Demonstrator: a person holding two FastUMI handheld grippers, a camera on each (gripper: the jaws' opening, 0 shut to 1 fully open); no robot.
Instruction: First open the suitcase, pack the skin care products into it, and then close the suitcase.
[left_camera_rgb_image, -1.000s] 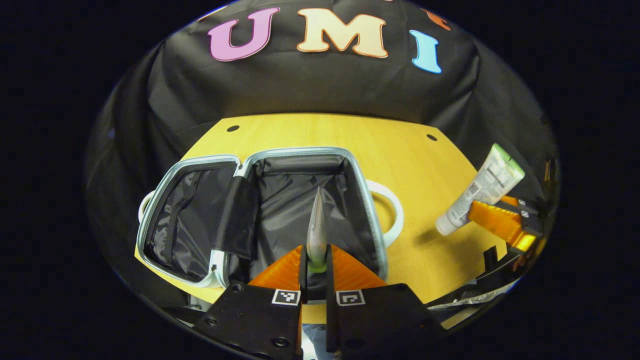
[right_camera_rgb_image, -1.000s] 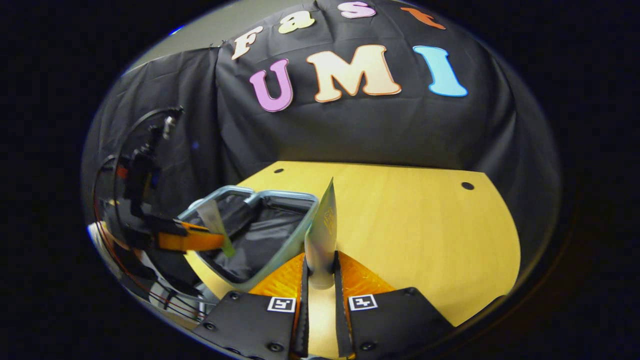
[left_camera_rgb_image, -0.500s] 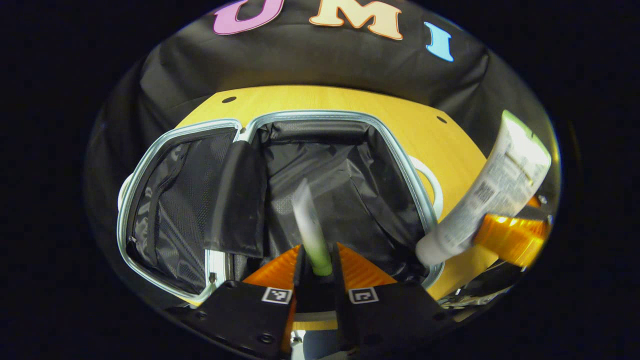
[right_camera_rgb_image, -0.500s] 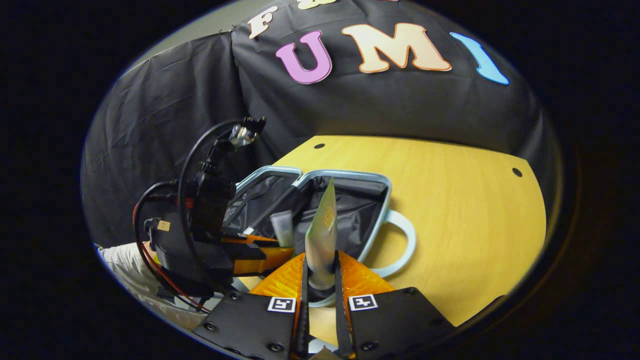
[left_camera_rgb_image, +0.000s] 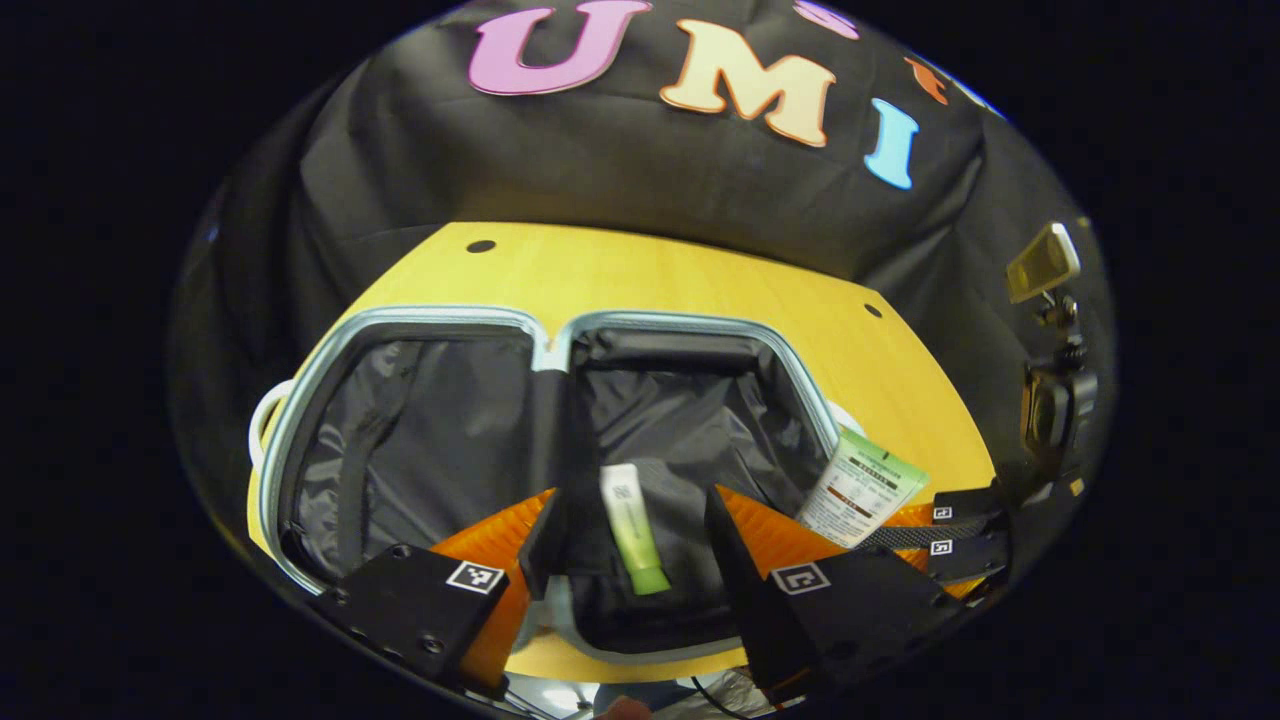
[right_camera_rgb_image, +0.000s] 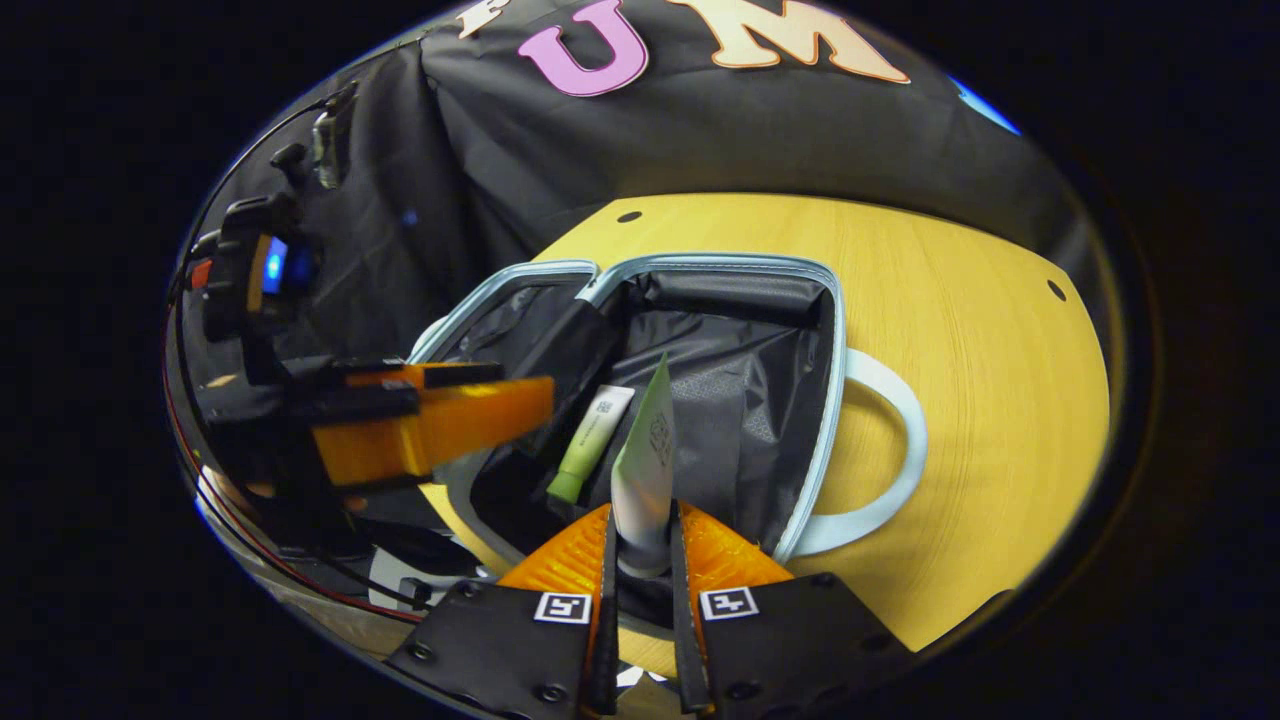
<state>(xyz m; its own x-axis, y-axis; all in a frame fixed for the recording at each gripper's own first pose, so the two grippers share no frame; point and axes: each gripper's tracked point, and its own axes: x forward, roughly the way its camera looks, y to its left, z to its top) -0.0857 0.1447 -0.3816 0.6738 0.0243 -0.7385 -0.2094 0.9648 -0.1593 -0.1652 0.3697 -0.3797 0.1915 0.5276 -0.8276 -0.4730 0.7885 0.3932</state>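
Left gripper view: fingers (left_camera_rgb_image: 628, 520) apart above the green-capped tube (left_camera_rgb_image: 632, 540); right fingers (right_camera_rgb_image: 643, 545) clamp another tube (right_camera_rgb_image: 645, 470), cap hidden.

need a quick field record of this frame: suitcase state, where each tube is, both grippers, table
suitcase: open flat on the table, both dark-lined halves showing, pale handle loop on its right side
small green-capped tube: lying loose inside the right half, cap toward the near rim
larger white tube: clamped near its cap end, above the right half
left gripper: open, fingers spread either side of the small tube, not touching it
right gripper: shut on the larger tube
table: yellow wood
packing: one tube in, one not yet released
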